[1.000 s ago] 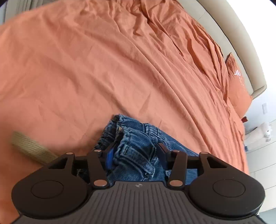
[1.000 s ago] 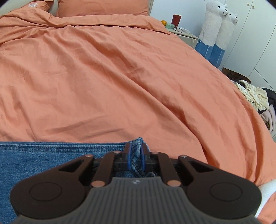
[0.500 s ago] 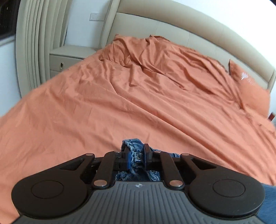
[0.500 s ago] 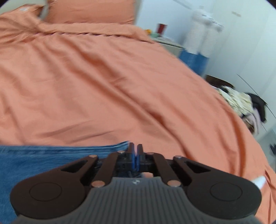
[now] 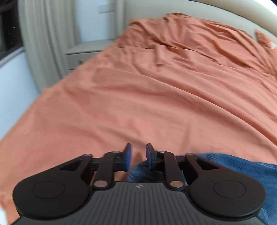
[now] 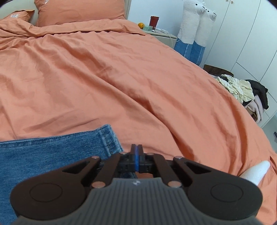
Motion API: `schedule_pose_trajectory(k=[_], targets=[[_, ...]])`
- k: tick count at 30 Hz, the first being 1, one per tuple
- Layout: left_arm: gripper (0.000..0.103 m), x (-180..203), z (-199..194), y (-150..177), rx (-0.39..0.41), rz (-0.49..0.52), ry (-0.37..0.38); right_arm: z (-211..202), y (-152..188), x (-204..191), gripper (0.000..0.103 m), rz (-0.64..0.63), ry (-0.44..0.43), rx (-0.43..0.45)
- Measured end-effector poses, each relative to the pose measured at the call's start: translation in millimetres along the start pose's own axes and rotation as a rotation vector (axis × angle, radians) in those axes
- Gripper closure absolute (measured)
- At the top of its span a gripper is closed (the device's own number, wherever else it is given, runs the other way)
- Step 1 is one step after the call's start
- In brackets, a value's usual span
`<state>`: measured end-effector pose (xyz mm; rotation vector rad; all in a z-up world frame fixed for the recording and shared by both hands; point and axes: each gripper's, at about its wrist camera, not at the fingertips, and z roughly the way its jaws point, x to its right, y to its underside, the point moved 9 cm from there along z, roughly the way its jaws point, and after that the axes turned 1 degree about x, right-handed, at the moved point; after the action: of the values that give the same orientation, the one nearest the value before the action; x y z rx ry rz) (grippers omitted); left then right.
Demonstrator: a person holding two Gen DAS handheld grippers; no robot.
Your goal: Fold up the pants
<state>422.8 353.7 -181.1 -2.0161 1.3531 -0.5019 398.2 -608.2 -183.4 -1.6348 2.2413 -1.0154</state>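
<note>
The blue denim pants [image 6: 52, 154] lie flat on the orange bedspread [image 6: 121, 83], hem end toward the right in the right wrist view. They also show in the left wrist view [image 5: 242, 166], low at the right, beneath the gripper body. My left gripper [image 5: 138, 152] is open with a small gap, nothing between its blue pads. My right gripper [image 6: 136, 152] is shut with pads together, empty, just right of the pant hem.
The orange bedspread [image 5: 155, 95] runs to a beige headboard and pillows [image 6: 79, 12]. A nightstand [image 5: 86, 52] and curtain are on the left, another nightstand [image 6: 161, 32], llama plush [image 6: 195, 22], a clothes pile [image 6: 242, 90] and wardrobe on the right.
My left gripper closed on the denim waist, then opened and let it go. My right gripper, shut on the hem, slipped off it. The pants now lie on the bed.
</note>
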Motion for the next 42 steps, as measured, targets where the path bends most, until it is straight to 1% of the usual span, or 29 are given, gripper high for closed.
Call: schedule_pose_trajectory(k=[1,2,3,4,6,7,8,10,12,13,16,18,20,23,25,26,28,29,31,33,35,36,39,42], targets=[[0.077,-8,-6,-4,0.005,-0.019,-0.015,-3,0,-1,0.103,0.007,-0.014,0.003],[0.071,-14,-15,-6,0.016,-0.041,-0.016,-8,0,-2,0.103,0.013,-0.027,0.01],[0.068,-17,-25,-7,0.026,-0.053,-0.006,-13,0,-3,0.103,0.021,-0.037,0.02],[0.065,-19,-36,-8,0.038,-0.06,0.007,-19,2,-4,0.101,0.033,-0.053,0.024],[0.062,-18,-59,-7,0.051,-0.062,0.035,-32,7,-7,0.081,0.064,-0.111,0.022],[0.059,-17,-68,-5,0.052,-0.071,0.048,-40,10,-8,0.079,0.081,-0.135,0.027],[0.054,-16,-78,-2,0.052,-0.083,0.068,-48,14,-9,0.078,0.099,-0.161,0.028],[0.05,-12,-98,8,0.046,-0.111,0.114,-65,22,-9,0.078,0.134,-0.215,0.032],[0.047,-10,-111,19,0.042,-0.138,0.153,-80,32,-7,0.072,0.183,-0.257,0.033],[0.045,-9,-116,27,0.033,-0.156,0.173,-87,38,-4,0.071,0.215,-0.287,0.03],[0.044,-14,-124,49,0.004,-0.239,0.218,-101,57,6,0.071,0.296,-0.339,0.02],[0.044,-18,-127,65,-0.01,-0.292,0.241,-104,72,16,0.071,0.352,-0.358,0.005],[0.044,-17,-131,78,-0.015,-0.3,0.256,-101,87,26,0.071,0.412,-0.367,-0.016],[0.044,-2,-142,95,-0.021,-0.232,0.279,-90,109,40,0.071,0.533,-0.397,-0.052],[0.044,15,-152,102,-0.025,-0.183,0.311,-79,121,46,0.069,0.627,-0.43,-0.072],[0.044,25,-158,104,-0.024,-0.153,0.322,-73,126,47,0.066,0.674,-0.454,-0.076],[0.044,49,-167,109,-0.027,-0.091,0.35,-65,132,50,0.064,0.752,-0.482,-0.065],[0.044,62,-170,111,-0.036,-0.049,0.364,-62,134,51,0.062,0.779,-0.498,-0.055],[0.044,84,-174,119,-0.053,0.012,0.377,-55,134,51,0.061,0.819,-0.53,-0.04],[0.044,101,-178,129,-0.068,0.039,0.392,-48,135,51,0.063,0.854,-0.558,-0.04],[0.045,120,-186,142,-0.072,0.08,0.424,-44,133,51,0.064,0.863,-0.57,-0.032],[0.045,130,-193,151,-0.068,0.125,0.442,-45,132,50,0.064,0.853,-0.569,-0.025],[0.045,164,-214,182,-0.053,0.278,0.472,-57,128,37,0.063,0.726,-0.555,-0.019],[0.045,193,-228,218,-0.051,0.41,0.493,-69,123,23,0.061,0.618,-0.539,0.014]])
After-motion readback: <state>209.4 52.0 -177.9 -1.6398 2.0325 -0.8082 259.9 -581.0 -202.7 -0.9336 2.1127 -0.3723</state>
